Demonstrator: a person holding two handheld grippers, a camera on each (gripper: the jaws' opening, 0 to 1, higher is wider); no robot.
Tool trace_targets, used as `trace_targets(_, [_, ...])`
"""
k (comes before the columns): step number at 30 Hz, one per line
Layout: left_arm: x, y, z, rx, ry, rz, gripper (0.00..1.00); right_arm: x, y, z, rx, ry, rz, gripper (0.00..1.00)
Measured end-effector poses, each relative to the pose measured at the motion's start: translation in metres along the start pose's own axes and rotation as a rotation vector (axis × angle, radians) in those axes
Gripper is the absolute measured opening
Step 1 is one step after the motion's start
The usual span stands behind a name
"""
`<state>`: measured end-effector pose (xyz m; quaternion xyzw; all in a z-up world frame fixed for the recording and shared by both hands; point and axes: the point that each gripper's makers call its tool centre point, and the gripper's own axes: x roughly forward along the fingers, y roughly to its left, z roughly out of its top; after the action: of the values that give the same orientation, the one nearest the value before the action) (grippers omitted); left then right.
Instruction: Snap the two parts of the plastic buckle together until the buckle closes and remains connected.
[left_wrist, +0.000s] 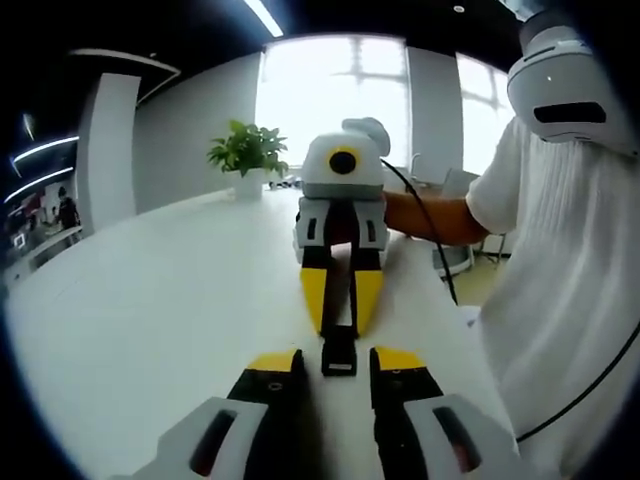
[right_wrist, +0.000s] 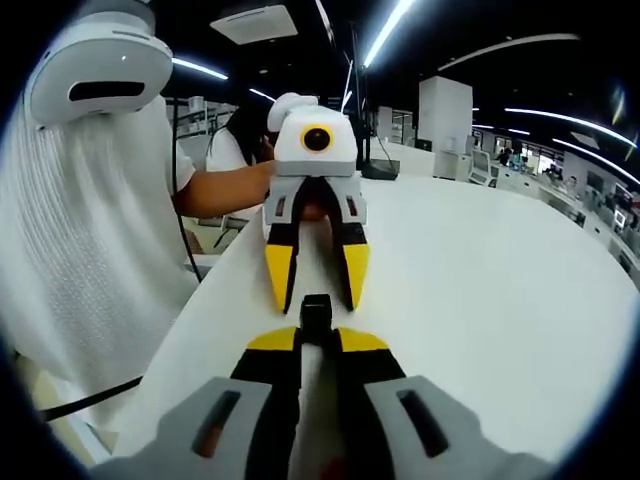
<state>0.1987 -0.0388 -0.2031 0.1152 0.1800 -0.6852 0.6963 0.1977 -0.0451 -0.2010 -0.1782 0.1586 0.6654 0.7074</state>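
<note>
Place: open-plan office | Evidence: long white table (left_wrist: 150, 300) stretching toward bright windows (left_wrist: 330, 90); potted plant (left_wrist: 248, 155) sitting on it; ceiling strip lights (right_wrist: 400, 25) glowing above rows of desks and chairs (right_wrist: 520, 175) running beyond.

grippers — 2: left gripper (left_wrist: 335, 362), right gripper (right_wrist: 317, 340) | buckle (left_wrist: 339, 352) — 1 | potted plant (left_wrist: 248, 155) — 1

Left gripper (left_wrist: 335, 362): jaws spread apart, pointing at the opposing unit. Right gripper (right_wrist: 318, 340): jaws nearly closed on a black strap piece, tips level with the table. The two grippers face each other nose to nose, tips near. Person's forearm (left_wrist: 425, 215) extends behind the right gripper, short white sleeve above
</note>
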Motion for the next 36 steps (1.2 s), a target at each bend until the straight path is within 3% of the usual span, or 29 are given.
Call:
trace_targets(8, [-0.003,0.002,0.007,0.000,-0.032,0.017,0.34,-0.002,-0.005,-0.001,0.001,0.000,0.002,0.12])
trace_targets(11, [-0.004,0.006,0.001,0.015,0.014,0.049,0.34,-0.002,-0.005,-0.001,0.000,0.000,0.002,0.12])
trace_targets(19, [-0.006,0.007,-0.001,0.013,0.057,0.063,0.30,-0.003,-0.011,-0.002,0.006,0.001,0.000,0.12])
trace_targets(36, [-0.021,0.021,0.008,-0.001,0.023,0.123,0.33,-0.009,-0.048,-0.010,0.023,0.021,-0.047,0.12])
